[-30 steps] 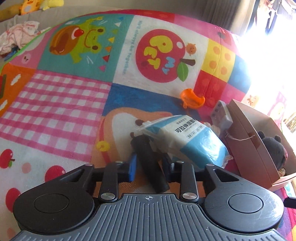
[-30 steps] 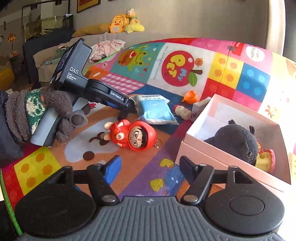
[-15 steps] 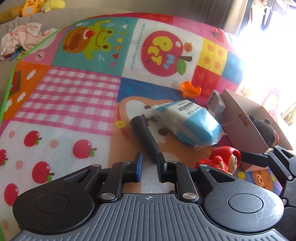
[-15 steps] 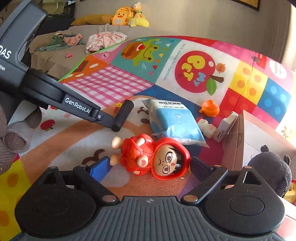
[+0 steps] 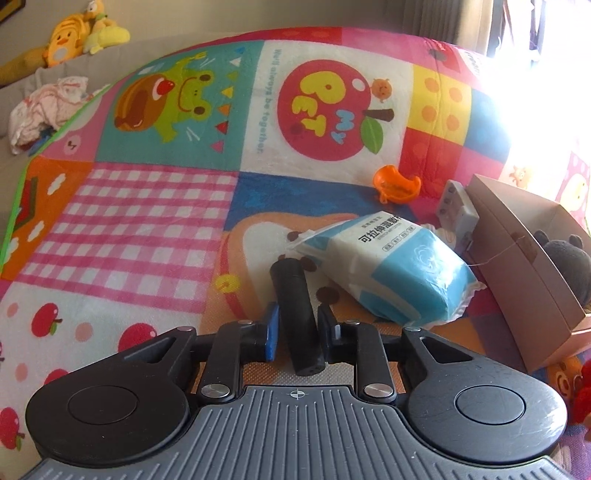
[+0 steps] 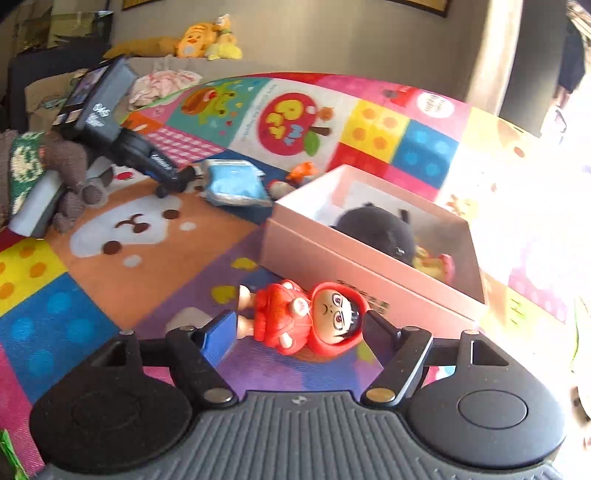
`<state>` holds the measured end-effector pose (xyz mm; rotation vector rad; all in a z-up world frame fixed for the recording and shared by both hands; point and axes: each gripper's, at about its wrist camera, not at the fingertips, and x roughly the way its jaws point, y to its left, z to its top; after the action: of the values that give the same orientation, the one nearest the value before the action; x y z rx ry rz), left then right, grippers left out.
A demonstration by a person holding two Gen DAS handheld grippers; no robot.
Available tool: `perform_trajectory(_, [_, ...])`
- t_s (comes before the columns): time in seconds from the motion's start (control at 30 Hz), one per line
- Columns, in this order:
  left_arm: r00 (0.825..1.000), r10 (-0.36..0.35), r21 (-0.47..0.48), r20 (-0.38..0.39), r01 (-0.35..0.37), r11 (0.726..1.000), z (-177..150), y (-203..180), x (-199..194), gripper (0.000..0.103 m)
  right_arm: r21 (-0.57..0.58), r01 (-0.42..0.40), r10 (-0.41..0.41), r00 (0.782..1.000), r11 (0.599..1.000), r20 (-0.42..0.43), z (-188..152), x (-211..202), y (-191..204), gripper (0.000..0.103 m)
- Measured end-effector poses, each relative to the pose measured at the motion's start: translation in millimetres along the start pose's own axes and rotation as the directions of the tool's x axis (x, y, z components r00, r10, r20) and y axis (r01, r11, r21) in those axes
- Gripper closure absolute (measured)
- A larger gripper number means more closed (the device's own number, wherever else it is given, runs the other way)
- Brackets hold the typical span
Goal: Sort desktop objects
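My left gripper (image 5: 295,326) is shut on a black cylinder (image 5: 295,310), held just above the colourful play mat beside a blue and white tissue pack (image 5: 384,269). My right gripper (image 6: 301,328) is shut on a red hooded doll (image 6: 306,317), held lengthwise between the fingers above the mat, close to the near wall of the pink box (image 6: 354,258). A black plush toy (image 6: 376,230) and a small red and yellow toy (image 6: 436,264) lie in the box. The left gripper also shows in the right wrist view (image 6: 173,181) with the cylinder.
An orange duck-shaped toy (image 5: 397,182) and a grey-white block (image 5: 456,208) lie behind the tissue pack, next to the box (image 5: 517,266). A sofa with plush toys (image 5: 81,33) and clothes (image 5: 48,107) lies beyond the mat's far edge.
My right gripper took hold of the red doll and carried it up and right to the box's near side. My left gripper, still gripping the cylinder, shifted only slightly beside the tissue pack.
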<state>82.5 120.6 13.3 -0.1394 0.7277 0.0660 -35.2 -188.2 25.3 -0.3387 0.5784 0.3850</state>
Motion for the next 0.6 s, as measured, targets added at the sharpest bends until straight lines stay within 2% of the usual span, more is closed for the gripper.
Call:
perform_trajectory(0.13, [0.999, -0.028, 0.033, -0.022, 0.028, 0.999, -12, -11, -16, 0.081, 0.123, 0.020, -0.018, 1.000, 0.992, -0.013, -11, 7, -27, 0.010])
perform_trajectory(0.23, [0.993, -0.109, 0.074, -0.052, 0.113, 0.991, -33, -32, -40, 0.081, 0.169, 0.038, -0.039, 0.999, 0.985, -0.001, -19, 8, -32, 0.000])
perform_trajectory(0.3, [0.983, -0.167, 0.116, -0.072, 0.175, 0.978, -49, -48, -56, 0.081, 0.193, 0.034, -0.033, 0.999, 0.981, -0.008, -22, 10, -35, 0.000])
perform_trajectory(0.47, [0.952, -0.288, 0.248, -0.109, 0.306, 0.919, -84, -96, -85, 0.081, 0.229, 0.036, -0.030, 0.999, 0.973, -0.030, -27, 14, -39, 0.000])
perform_trajectory(0.53, [0.937, -0.328, 0.265, -0.120, 0.348, 0.899, -88, -107, -91, 0.070, 0.242, 0.040, -0.032, 0.999, 0.969, -0.040, -28, 16, -41, 0.000])
perform_trajectory(0.6, [0.924, -0.355, 0.273, -0.139, 0.381, 0.884, -92, -115, -92, 0.064, 0.252, 0.046, -0.035, 0.998, 0.967, -0.049, -28, 17, -42, 0.000])
